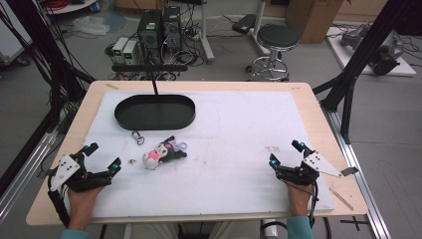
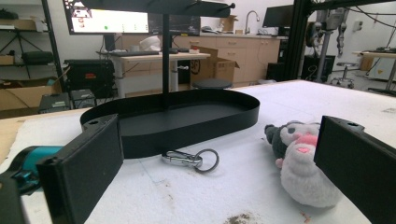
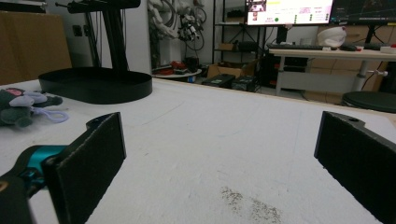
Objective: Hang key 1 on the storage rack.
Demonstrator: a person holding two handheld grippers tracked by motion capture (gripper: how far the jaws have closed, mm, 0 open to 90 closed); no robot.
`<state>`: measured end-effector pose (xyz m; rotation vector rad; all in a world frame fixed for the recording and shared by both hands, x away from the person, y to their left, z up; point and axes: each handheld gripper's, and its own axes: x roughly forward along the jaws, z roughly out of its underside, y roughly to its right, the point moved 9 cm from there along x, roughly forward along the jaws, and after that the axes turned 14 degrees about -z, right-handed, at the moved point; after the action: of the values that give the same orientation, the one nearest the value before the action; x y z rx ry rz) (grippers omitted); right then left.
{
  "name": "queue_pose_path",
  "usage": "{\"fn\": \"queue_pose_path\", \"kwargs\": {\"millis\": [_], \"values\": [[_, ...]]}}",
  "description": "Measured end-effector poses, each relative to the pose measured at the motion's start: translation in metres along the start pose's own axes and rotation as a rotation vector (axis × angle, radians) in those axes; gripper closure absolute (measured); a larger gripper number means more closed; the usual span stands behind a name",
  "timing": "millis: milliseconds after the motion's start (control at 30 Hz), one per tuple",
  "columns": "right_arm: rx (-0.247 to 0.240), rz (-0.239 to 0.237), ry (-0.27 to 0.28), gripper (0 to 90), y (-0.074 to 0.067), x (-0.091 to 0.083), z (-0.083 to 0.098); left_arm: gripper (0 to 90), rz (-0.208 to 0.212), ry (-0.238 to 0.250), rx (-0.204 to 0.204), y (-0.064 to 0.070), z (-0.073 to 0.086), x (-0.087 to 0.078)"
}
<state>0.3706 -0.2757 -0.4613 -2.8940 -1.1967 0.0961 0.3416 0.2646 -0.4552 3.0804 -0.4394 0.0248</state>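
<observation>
I see the black stand tray (image 1: 155, 112) at the table's far left, the plush toy (image 1: 162, 153) just before it, the metal clasp (image 2: 190, 158) between; both my left gripper (image 1: 103, 157) and right gripper (image 1: 284, 153) rest wide apart. I judge the plush soft, light; grab its body. My left gripper view reveals the clasp's ring
</observation>
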Motion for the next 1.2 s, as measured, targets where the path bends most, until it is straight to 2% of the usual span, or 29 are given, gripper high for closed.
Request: {"fn": "queue_pose_path", "kwargs": {"millis": [200,300,433,600,700,767,867,933,967,1100,1200], "values": [[0.0,0.001,0.0,1.2,0.0,0.0,0.0,1.9,-0.002,-0.003,-0.027,-0.003,-0.001,0.001],[0.002,0.001,-0.001,1.2,0.0,0.0,0.0,1.8,0.011,-0.036,-0.053,-0.005,-0.001,0.002],[0.002,0.006,0.003,1.2,0.001,0.0,0.0,1.8,0.022,-0.047,-0.033,-0.006,-0.007,0.003],[0.003,0.006,0.002,1.2,0.0,0.0,0.0,1.8,0.045,-0.084,-0.032,-0.005,-0.014,0.006],[0.001,0.005,0.005,1.2,0.001,0.0,0.0,1.8,0.054,-0.103,-0.02,-0.003,-0.02,0.008],[0.0,0.005,0.005,1.2,0.001,-0.001,0.0,1.8,0.058,-0.159,0.021,-0.001,-0.023,0.012],[0.001,0.005,0.006,1.2,0.001,0.0,0.0,1.9,0.068,-0.196,0.063,0.002,-0.029,0.015],[0.005,0.004,0.004,1.2,0.0,0.0,0.0,1.9,0.073,-0.207,0.066,0.003,-0.031,0.016],[0.006,0.004,0.004,1.2,0.0,0.0,0.0,1.9,0.102,-0.228,0.069,0.008,-0.035,0.018],[0.001,0.005,0.003,1.2,0.001,-0.001,0.0,1.8,0.135,-0.28,0.115,0.016,-0.042,0.022],[0.001,0.004,0.004,1.2,0.001,-0.001,0.0,1.9,0.152,-0.292,0.11,0.02,-0.047,0.024]]}}
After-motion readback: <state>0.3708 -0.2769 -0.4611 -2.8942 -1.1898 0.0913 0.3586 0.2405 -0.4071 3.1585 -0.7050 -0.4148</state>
